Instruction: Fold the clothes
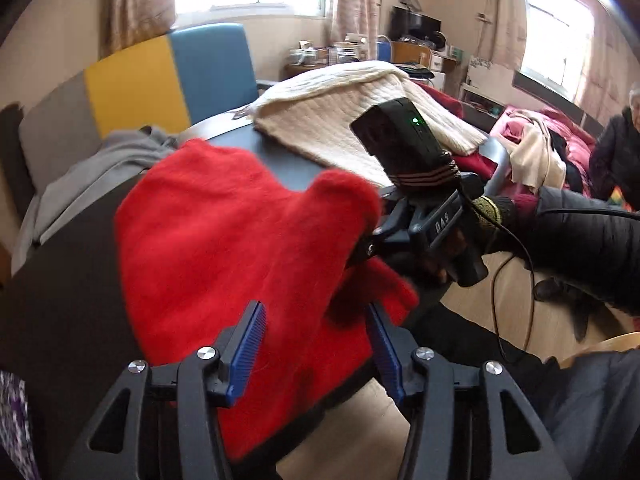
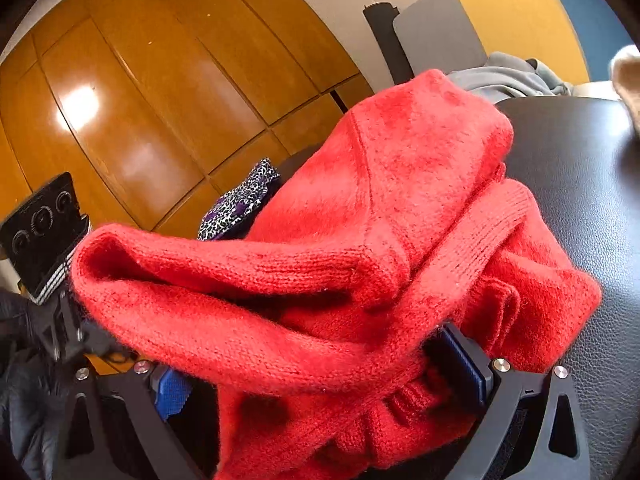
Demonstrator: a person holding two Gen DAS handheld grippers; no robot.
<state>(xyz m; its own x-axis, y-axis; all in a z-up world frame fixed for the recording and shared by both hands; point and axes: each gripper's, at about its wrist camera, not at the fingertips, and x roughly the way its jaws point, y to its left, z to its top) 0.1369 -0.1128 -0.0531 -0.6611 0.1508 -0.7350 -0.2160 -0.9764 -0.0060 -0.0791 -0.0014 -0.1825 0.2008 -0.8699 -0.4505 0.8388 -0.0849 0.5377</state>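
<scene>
The right tongs (image 1: 366,250) are closed on a raised fold of the red sweater (image 1: 240,248); the left tongs (image 1: 316,344) stand wide over its near edge, gripping nothing. The sweater lies bunched on the dark desk (image 1: 288,156), its near part hanging past the rim. The fuzzy knit may slip free, or the overhang could drag it floorward.

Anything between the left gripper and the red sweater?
Nothing visible. The left gripper is open with the red sweater right at its fingers, on the dark table. The right gripper has sweater fabric bunched between its fingers.
</scene>
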